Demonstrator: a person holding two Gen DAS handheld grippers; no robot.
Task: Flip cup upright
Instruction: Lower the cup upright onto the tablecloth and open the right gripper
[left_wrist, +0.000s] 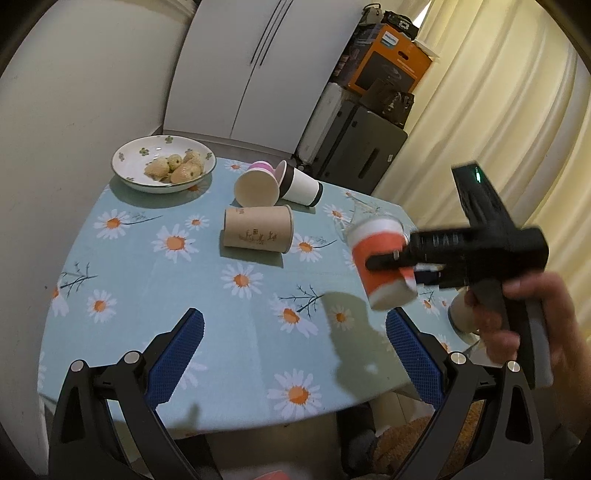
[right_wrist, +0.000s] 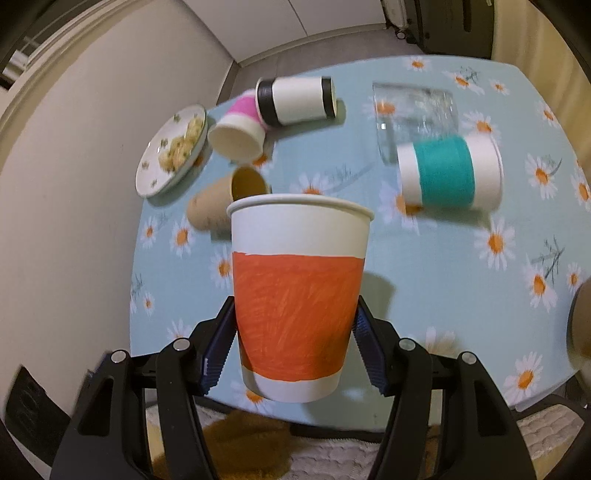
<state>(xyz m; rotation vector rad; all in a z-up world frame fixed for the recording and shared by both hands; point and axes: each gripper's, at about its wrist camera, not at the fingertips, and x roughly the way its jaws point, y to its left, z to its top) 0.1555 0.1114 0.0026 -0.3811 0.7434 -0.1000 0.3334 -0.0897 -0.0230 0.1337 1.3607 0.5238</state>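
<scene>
My right gripper (right_wrist: 295, 325) is shut on an orange-and-white paper cup (right_wrist: 295, 295), held nearly upright with its rim on top, above the near part of the table. In the left wrist view the same cup (left_wrist: 382, 266) hangs tilted above the table's right side in the right gripper (left_wrist: 384, 267). My left gripper (left_wrist: 293, 332) is open and empty over the table's front edge. A brown cup (left_wrist: 256, 229), a pink cup (left_wrist: 258, 184) and a black-banded white cup (left_wrist: 301, 184) lie on their sides.
A teal-banded cup (right_wrist: 448, 171) and a clear glass (right_wrist: 413, 114) lie on their sides at the right. A bowl of food (left_wrist: 162, 164) stands at the back left of the daisy tablecloth (left_wrist: 147, 280). Boxes and a curtain stand behind the table.
</scene>
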